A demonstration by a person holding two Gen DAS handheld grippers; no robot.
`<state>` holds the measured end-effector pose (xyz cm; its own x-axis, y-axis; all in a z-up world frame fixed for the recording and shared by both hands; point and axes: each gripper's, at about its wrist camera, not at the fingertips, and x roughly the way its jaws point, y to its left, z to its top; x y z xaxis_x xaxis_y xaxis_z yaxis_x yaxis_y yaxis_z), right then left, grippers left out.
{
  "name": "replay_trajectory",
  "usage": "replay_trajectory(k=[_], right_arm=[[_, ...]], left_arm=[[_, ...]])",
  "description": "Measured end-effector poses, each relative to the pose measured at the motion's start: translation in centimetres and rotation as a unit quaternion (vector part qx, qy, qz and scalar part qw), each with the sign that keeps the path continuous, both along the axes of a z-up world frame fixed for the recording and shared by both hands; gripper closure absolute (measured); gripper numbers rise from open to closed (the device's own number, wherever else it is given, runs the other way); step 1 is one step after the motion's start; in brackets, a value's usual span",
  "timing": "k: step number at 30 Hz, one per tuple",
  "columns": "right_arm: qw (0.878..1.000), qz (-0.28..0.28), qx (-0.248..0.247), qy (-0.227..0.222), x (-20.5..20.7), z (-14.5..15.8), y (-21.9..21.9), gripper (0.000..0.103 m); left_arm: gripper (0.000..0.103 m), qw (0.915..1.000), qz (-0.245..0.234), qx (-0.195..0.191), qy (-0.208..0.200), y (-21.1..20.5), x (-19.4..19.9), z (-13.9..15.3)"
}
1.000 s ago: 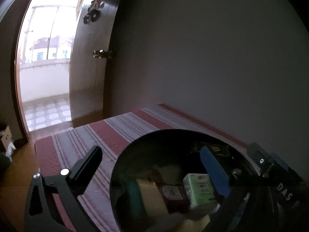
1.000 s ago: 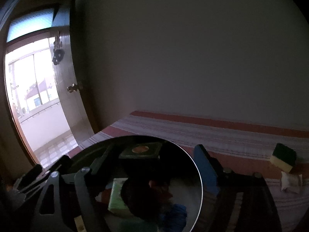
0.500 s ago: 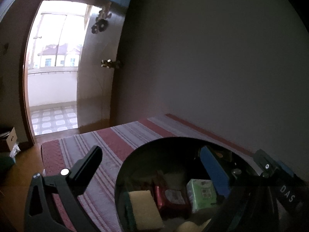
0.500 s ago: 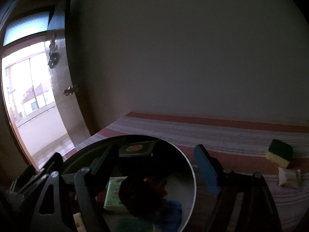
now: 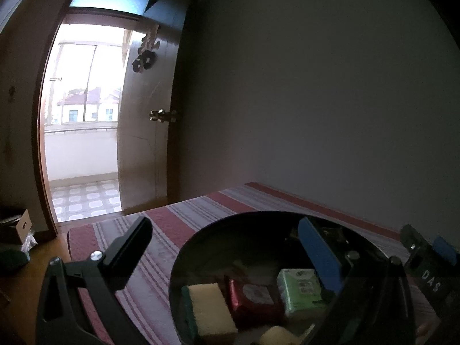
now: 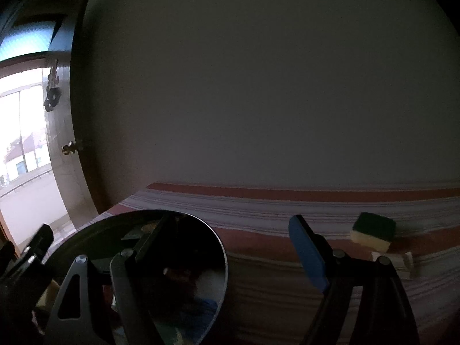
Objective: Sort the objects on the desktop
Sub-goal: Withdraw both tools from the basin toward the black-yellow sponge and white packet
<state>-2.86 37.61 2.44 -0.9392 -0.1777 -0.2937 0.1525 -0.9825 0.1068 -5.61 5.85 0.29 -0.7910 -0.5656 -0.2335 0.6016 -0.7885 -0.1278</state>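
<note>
Both grippers spread, nothing pinched; dark round bowl sits between them.

Left gripper (image 5: 224, 247) straddling the bowl (image 5: 201, 258), which already holds a yellow-green sponge (image 5: 208, 307), red packet (image 5: 253, 296) and green tissue pack (image 5: 300, 287). Right gripper (image 6: 230, 244) open too, bowl (image 6: 95, 230) at its left finger. Still loose on the striped table (image 6: 273, 210): green-yellow sponge (image 6: 373, 231) with a small white packet (image 6: 399, 261) just below it, lower right of the right-wrist frame, beyond the blue finger. Nearer the right gripper, so probably its pick; sponge long axis roughly left-right across the frame.
</note>
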Motion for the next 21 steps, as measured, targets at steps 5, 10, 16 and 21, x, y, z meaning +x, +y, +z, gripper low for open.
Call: replay_trajectory(k=[5, 10, 16, 21], right_arm=[[1.000, -0.019, 0.020, 0.001, 0.0, -0.2, 0.2, 0.021], [0.999, -0.036, 0.002, 0.006, 0.4, 0.0, 1.6, 0.021], [0.998, -0.057, -0.014, -0.004, 0.4, 0.1, 3.2, 0.021], [0.996, -0.081, -0.028, -0.007, 0.5, 0.2, 4.3, 0.021]], left_arm=[[0.000, 0.9998, -0.013, -0.013, 0.001, 0.9, 0.2, 0.0], [0.000, 0.9986, -0.044, -0.020, 0.021, 2.3, 0.9, -0.1], [0.000, 0.9962, -0.082, -0.027, 0.014, 4.0, 0.5, -0.1], [0.000, 0.9934, -0.108, -0.036, 0.010, 5.4, 0.3, -0.2]])
